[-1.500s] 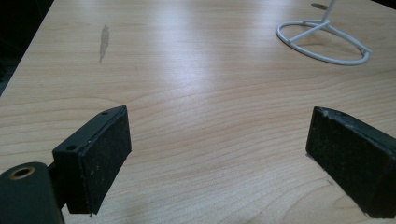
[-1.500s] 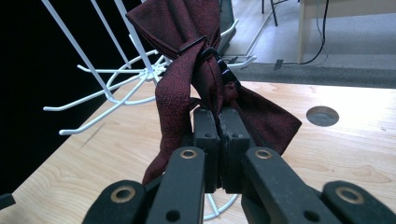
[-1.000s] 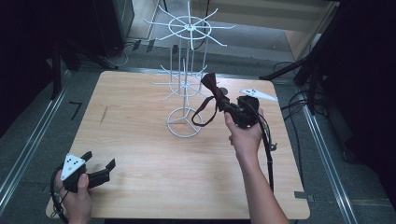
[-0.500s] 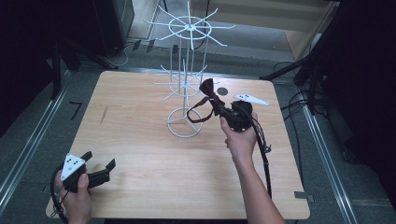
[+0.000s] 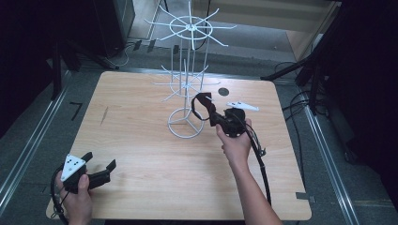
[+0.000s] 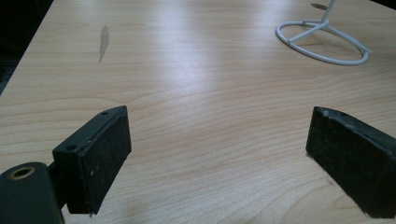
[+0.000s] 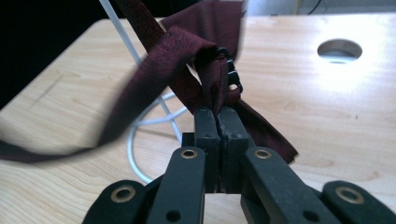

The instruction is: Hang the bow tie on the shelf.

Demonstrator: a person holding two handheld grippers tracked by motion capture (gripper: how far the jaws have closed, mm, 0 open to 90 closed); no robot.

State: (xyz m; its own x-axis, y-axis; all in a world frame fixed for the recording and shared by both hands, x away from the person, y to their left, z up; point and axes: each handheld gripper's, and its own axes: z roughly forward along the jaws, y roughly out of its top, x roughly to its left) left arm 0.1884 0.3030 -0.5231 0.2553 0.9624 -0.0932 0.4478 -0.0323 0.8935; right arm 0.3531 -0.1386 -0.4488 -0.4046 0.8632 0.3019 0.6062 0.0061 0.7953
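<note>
I kept my right gripper clamped on the dark red strap beside the white wire rack, while my left gripper rested unclenched, out of the way.

Bow tie: dark maroon woven cloth, matt, fine ribbed texture; small black plastic clasp at its 3 o'clock. Table: pale wood-grain top, smooth, soft sheen. Display rack: thin white coated wire, glossy. Left gripper pads: black, matt, slightly scuffed, dusty.
</note>
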